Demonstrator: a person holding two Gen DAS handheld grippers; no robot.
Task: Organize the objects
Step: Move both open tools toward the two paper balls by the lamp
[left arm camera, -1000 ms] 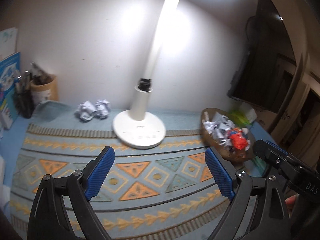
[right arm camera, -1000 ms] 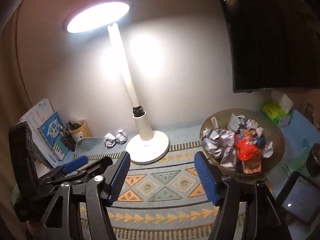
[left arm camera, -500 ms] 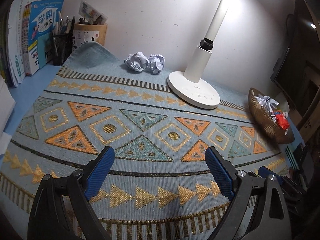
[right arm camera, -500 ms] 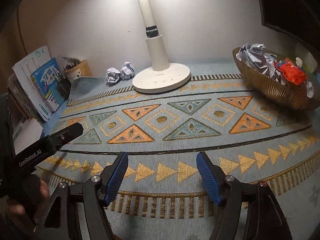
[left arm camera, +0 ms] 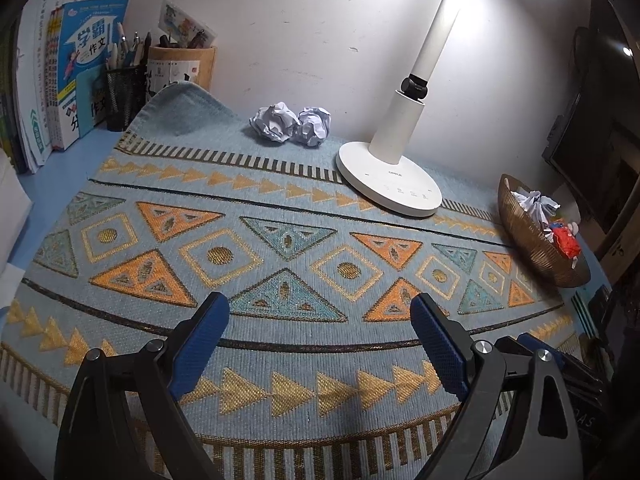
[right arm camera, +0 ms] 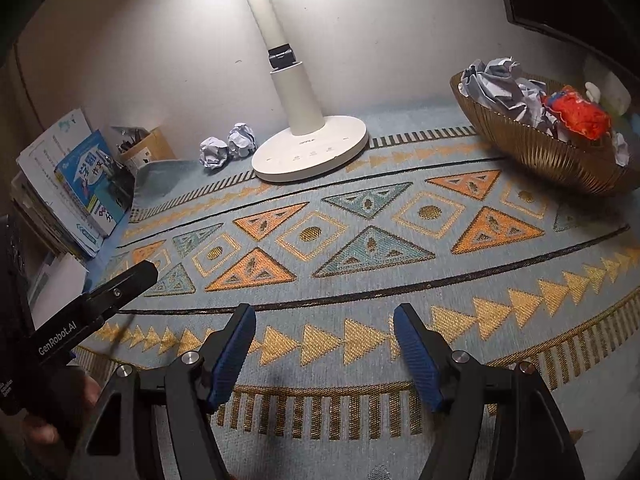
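Both pairs of blue-padded fingers stand wide apart and hold nothing: the left gripper (left arm camera: pixel 319 344) and the right gripper (right arm camera: pixel 324 350) hover low over the near edge of the patterned mat (left arm camera: pixel 280 240), well short of the desk lamp (left arm camera: pixel 390 184) at the back.

Left of the lamp base, against the wall, stand upright books (left arm camera: pixel 76 80), then a mesh pen holder (left arm camera: pixel 124 92) and a tan cup of pens (left arm camera: pixel 182 68). Nearer the lamp — just beside its base on the left — lie two crumpled paper balls (left arm camera: pixel 292 123), touching each other on the mat's far strip. To the right of the lamp, near the mat's right end, sits a ribbed brown bowl (right arm camera: pixel 540 152) already heaped with crumpled paper and a red-orange wrapper (right arm camera: pixel 580 114).

By the look of it, most of the scraps are already gathered and these two balls are what remains, so the step in hand is the reach toward them. The next move calls for one gripper, probably the left, to travel forward past the lamp's left side, straddle a single ball without knocking its neighbour or the lamp stem, close gently — paper crushes — then carry it rightward around the lamp to the bowl.
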